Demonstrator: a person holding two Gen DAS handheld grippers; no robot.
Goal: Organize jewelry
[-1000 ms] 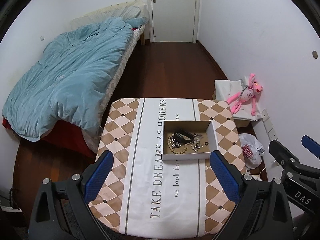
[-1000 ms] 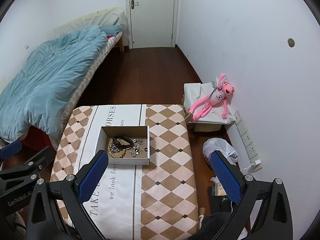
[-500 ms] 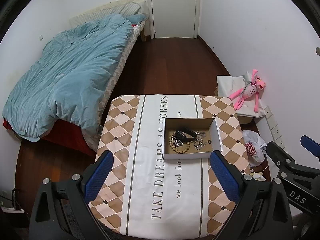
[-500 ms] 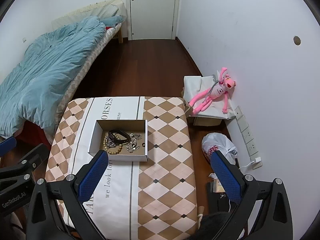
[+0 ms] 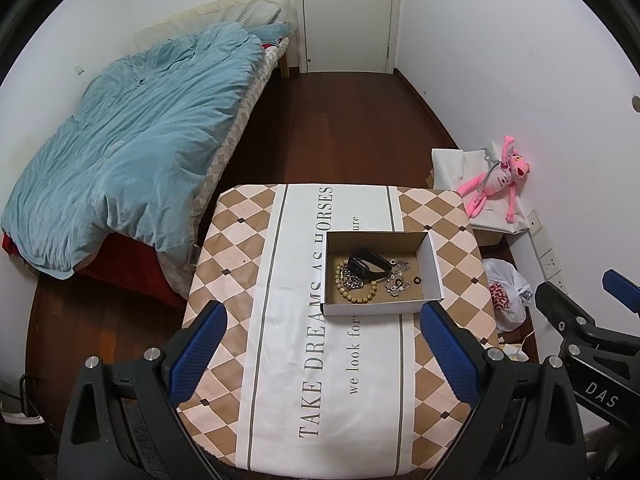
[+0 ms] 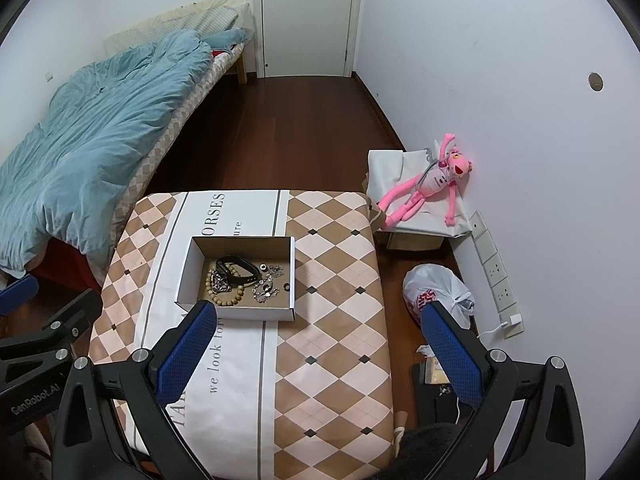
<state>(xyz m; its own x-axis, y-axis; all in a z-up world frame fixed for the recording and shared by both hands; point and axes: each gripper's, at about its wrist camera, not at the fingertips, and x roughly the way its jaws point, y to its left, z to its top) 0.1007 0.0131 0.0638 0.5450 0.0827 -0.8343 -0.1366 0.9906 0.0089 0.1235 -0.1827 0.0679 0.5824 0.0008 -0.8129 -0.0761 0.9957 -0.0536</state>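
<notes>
An open white cardboard box [image 5: 430, 264] [image 6: 188, 268] rests on the table's checked cloth [image 5: 280, 360] [image 6: 332, 340]. Inside lie a wooden bead bracelet [image 5: 356, 298] [image 6: 226, 300], a black wristband [image 5: 368, 266] [image 6: 236, 270], a silver chain [image 5: 352, 280] [image 6: 218, 284] and several small silver pieces [image 5: 398, 284] [image 6: 266, 288]. My left gripper [image 5: 322, 350] hovers open, high above the table's near side, short of the box. My right gripper [image 6: 318, 350] is open too, above the table's right half, with the box ahead to its left. Nothing is between either pair of fingers.
A bed with a blue duvet [image 5: 128, 140] [image 6: 92, 136] lies to the left. On a white box by the right wall sits a pink plush toy [image 5: 496, 184] [image 6: 424, 184], with a plastic bag [image 5: 508, 294] [image 6: 436, 292] on the wooden floor. A shut door [image 5: 346, 12] is at the far end.
Both cameras have tilted and shifted so that the table and box sit a little higher and closer in view. Both grippers stay open, and the jewelry has not moved.
</notes>
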